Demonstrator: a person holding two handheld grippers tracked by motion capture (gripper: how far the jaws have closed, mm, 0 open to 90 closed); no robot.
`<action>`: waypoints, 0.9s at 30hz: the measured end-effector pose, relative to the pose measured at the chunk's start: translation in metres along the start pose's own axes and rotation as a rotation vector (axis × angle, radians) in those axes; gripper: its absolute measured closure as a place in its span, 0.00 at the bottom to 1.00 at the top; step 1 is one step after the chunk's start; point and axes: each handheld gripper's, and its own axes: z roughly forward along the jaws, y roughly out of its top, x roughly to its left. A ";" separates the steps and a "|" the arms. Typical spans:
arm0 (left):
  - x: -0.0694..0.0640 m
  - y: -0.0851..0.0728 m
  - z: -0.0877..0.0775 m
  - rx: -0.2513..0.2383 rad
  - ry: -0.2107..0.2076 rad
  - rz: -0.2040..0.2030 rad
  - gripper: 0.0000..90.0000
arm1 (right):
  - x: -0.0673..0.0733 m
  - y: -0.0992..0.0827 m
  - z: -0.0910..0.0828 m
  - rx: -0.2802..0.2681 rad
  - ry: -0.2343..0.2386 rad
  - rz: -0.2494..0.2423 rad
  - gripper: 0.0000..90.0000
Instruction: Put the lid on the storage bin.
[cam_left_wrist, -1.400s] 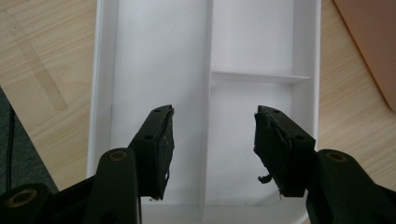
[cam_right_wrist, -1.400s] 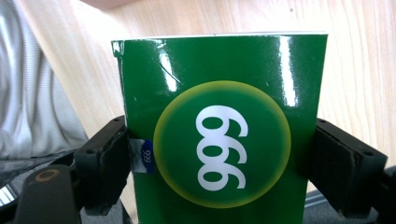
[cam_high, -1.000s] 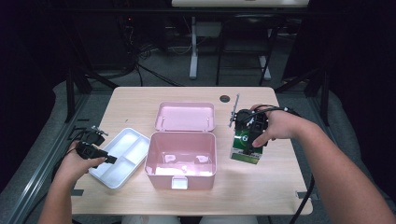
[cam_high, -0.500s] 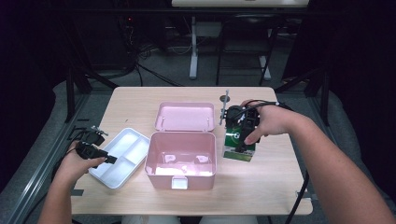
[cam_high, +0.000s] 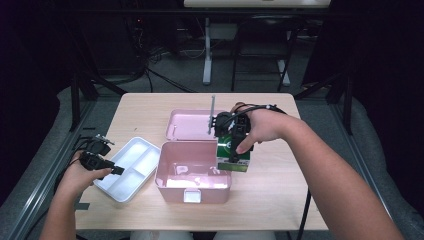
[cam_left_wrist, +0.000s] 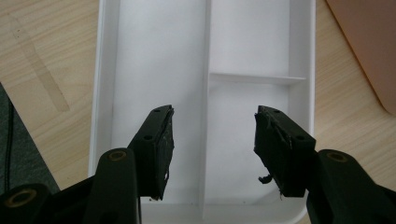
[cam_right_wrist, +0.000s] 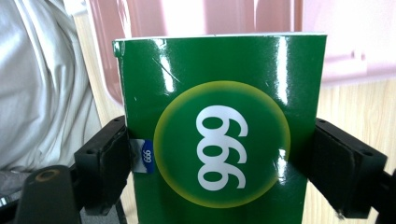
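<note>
We work at a light wooden table (cam_high: 280, 210) in a dark room, with cables and a stand's foot on the grey floor beyond it. Our right gripper (cam_high: 235, 131) clamps a glossy green carton (cam_high: 233, 156) marked with a yellow circle and white "999", held over the right rim of the open pink box (cam_high: 192, 176). Our left gripper (cam_high: 116, 170) hangs open over the white divided tray (cam_high: 131, 161) at the left.

- Green box (cam_right_wrist: 219, 140): glossy printed card, smooth, showing glare streaks.
- White tray (cam_left_wrist: 205, 60): smooth matt plastic.
- Pink case (cam_high: 192, 175): shiny plastic.
- Counter (cam_high: 280, 200): pale wood-grain, matt.
- Claw pads (cam_left_wrist: 161, 149): black, dull, scuffed.
</note>
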 end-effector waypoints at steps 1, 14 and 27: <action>0.000 0.000 0.000 0.000 0.000 0.002 0.52 | 0.001 0.005 0.001 -0.001 0.003 -0.007 0.17; 0.000 0.000 0.000 0.000 -0.001 0.002 0.52 | 0.006 0.040 0.011 0.004 0.021 -0.049 0.17; 0.000 0.000 -0.001 -0.002 -0.004 0.006 0.52 | 0.008 0.046 0.020 0.010 0.025 -0.057 0.17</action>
